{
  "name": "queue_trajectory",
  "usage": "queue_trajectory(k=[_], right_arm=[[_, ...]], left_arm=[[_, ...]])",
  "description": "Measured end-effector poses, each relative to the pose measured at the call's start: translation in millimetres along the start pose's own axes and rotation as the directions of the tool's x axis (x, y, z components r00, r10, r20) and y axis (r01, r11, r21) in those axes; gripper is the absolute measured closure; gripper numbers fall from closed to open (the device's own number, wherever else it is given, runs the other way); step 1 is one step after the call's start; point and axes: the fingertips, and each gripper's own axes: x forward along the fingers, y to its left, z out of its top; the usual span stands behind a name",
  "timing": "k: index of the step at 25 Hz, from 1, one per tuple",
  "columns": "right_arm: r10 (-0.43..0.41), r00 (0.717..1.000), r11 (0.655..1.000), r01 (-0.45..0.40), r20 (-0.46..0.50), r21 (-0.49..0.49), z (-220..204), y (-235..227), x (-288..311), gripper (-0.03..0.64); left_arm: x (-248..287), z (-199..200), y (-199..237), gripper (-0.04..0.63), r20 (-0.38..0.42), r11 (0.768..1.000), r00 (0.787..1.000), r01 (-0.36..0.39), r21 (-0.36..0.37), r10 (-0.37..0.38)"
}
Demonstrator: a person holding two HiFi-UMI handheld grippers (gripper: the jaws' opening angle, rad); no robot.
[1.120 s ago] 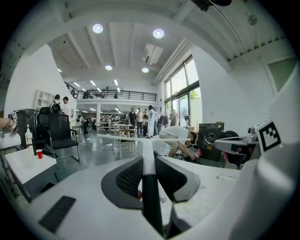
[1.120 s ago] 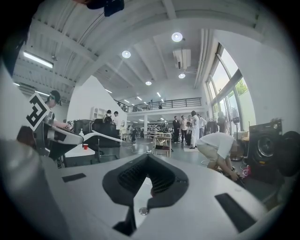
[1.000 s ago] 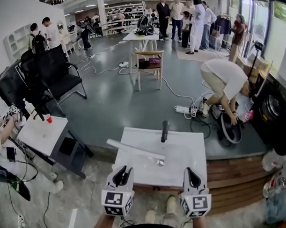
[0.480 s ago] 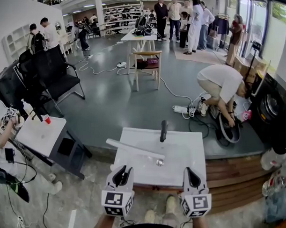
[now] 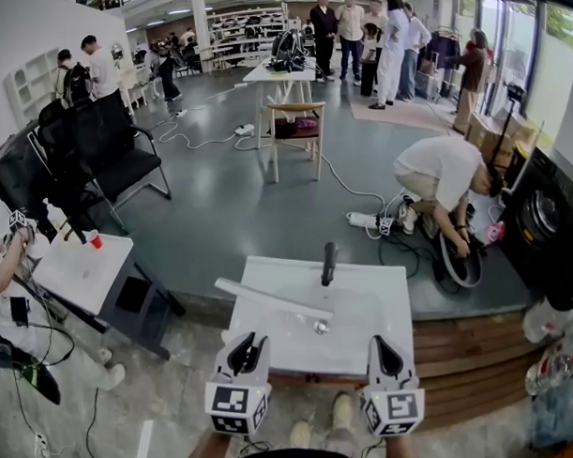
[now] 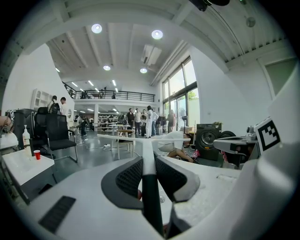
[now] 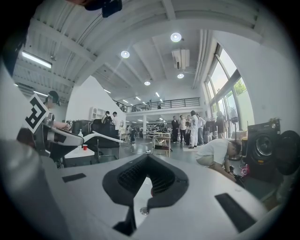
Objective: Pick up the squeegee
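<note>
The squeegee (image 5: 270, 301) is a long white bar lying slantwise on the white table (image 5: 374, 305), ahead of both grippers. In the left gripper view the squeegee (image 6: 117, 137) shows as a pale bar beyond the jaws. A black cylinder (image 5: 330, 262) stands near the table's far edge; I cannot tell if it belongs to the squeegee. My left gripper (image 5: 248, 340) (image 6: 148, 159) hovers at the table's near edge, jaws a narrow gap apart with nothing between them. My right gripper (image 5: 381, 342) (image 7: 149, 158) sits beside it with its tips together, holding nothing.
A small round piece (image 5: 320, 326) lies by the bar's right end. Left of the table stands a side table with a red cup (image 5: 97, 239). A person (image 5: 449, 166) bends over cables on the floor at the right. A wooden step (image 5: 469, 358) borders the table's right.
Both grippers and the squeegee have stayed where they were. The person at the right has bent a little lower.
</note>
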Motion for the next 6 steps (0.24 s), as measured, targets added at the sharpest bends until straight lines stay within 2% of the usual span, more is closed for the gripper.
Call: queue_trajectory(k=[6], right_arm=[[0.001, 1.000, 1.000, -0.001, 0.001, 0.002, -1.4, -3.9, 1.5, 0.618]], left_arm=[[4.7, -1.0, -3.8, 0.505, -0.004, 1.000, 1.000, 0.004, 0.000, -0.004]])
